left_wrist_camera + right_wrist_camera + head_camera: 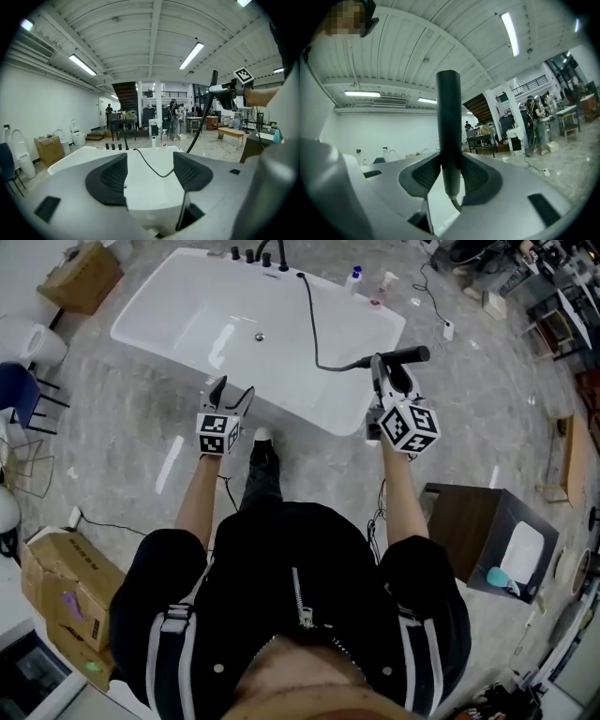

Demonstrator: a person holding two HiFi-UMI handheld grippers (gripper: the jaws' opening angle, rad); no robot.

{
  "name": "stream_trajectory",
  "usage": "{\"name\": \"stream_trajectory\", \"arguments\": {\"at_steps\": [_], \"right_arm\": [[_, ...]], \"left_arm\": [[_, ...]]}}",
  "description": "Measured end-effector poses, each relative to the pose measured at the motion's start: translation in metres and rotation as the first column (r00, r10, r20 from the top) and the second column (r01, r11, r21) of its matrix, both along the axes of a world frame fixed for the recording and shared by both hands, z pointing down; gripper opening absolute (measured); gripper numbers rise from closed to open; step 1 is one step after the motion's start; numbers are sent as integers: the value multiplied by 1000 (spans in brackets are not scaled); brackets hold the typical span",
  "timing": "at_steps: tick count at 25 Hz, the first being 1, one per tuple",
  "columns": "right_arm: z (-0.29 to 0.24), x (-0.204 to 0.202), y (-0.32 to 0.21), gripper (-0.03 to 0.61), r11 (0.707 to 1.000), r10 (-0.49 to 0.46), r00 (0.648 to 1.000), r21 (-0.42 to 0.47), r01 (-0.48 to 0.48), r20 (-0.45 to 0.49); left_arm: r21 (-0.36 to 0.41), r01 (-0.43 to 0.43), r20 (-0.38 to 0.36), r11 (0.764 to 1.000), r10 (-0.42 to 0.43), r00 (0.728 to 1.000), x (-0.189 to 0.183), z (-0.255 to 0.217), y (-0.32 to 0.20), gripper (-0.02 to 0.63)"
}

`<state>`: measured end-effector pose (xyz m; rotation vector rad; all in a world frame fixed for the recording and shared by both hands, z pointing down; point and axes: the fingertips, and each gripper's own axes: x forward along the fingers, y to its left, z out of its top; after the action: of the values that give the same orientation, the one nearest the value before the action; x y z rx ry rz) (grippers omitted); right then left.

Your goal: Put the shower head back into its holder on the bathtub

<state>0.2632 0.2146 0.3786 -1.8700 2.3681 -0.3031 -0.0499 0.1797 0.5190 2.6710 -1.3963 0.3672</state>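
Left gripper [232, 395] hangs just short of the near rim of the bathtub [173, 351]. Its jaws stand wide apart with nothing between them; only the white tub shows through the gap in the left gripper view [149, 176].

A row of black fittings [258, 254] stands at the far end of the tub. The holder is presumably among them. The hose [314, 334] runs from there across the basin and over the near rim.

Right gripper [386, 367] has its jaws closed on the shower head [408, 355], gripping the black handle [448, 131] low down, near the hose joint. The head is in the air, above and just outside the tub's near right corner, well apart from the fittings.

Step in hand, as I judge it: carry the head across to the far end.
- Keep the grip firm; the handle is round and smooth and could twist.
- Let the hose trail slack into the basin.
- Line the handle up with the holder before lowering it.
- The free left gripper could steady the hose.

Unclear:
- Which fitting is the holder; they are too small to tell.
- The spray face.
- The hose joint, cut off below the jaws in the right gripper view.
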Motion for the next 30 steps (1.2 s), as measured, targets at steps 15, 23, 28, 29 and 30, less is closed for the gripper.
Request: {"name": "stream_trajectory", "arguments": {"at_steps": [15, 23, 28, 29, 30], "right_arm": [[-25, 15, -144, 141, 993, 121, 991, 4, -121, 57], [-37, 15, -185, 142, 985, 175, 980, -7, -175, 99], [-57, 19, -194, 141, 978, 204, 967, 21, -209, 151], [-63, 20, -195, 141, 976, 207, 966, 33, -214, 158], [-69, 20, -195, 141, 975, 209, 964, 47, -219, 163]], "left_arm": [[-88, -262, 49, 961, 267, 963, 57, 34, -201, 316], [-150, -409, 100, 900, 425, 900, 91, 61, -255, 316], [-210, -526, 141, 824, 558, 818, 126, 99, -262, 316], [-222, -546, 144, 808, 581, 801, 135, 107, -261, 316], [-235, -566, 146, 790, 605, 783, 144, 115, -259, 316]]}}
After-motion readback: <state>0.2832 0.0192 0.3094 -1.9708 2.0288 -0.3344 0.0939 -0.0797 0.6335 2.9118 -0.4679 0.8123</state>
